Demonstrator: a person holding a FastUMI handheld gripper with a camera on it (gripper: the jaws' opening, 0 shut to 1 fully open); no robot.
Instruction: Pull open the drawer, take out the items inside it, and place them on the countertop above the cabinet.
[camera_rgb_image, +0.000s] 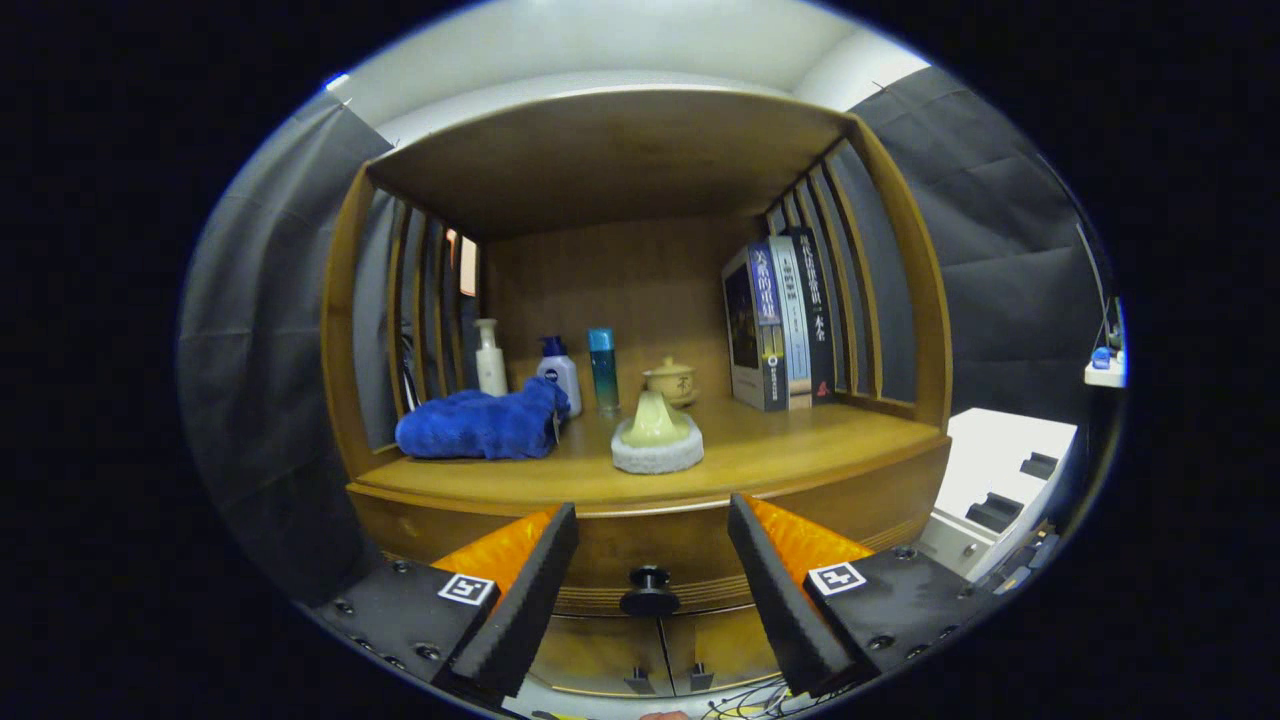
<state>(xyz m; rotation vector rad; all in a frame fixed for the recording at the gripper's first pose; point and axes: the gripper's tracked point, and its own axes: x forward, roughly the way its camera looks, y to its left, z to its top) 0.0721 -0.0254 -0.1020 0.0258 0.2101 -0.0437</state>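
Note:
A wooden cabinet stands ahead with its drawer front (650, 550) shut below the countertop (780, 450). A dark round knob (649, 590) sits in the middle of that drawer, between my two fingers and a little beyond them. My gripper (652, 525) is open, fingers spread wide on either side of the knob, touching nothing. The inside of the drawer is hidden.
On the countertop lie a blue towel (485, 425), a pale cone-shaped object on a white pad (657, 435), a white bottle (490, 357), a pump bottle (560, 372), a teal can (603, 368), a small lidded pot (672, 381) and upright books (785, 320). A white box (1000, 480) stands right of the cabinet.

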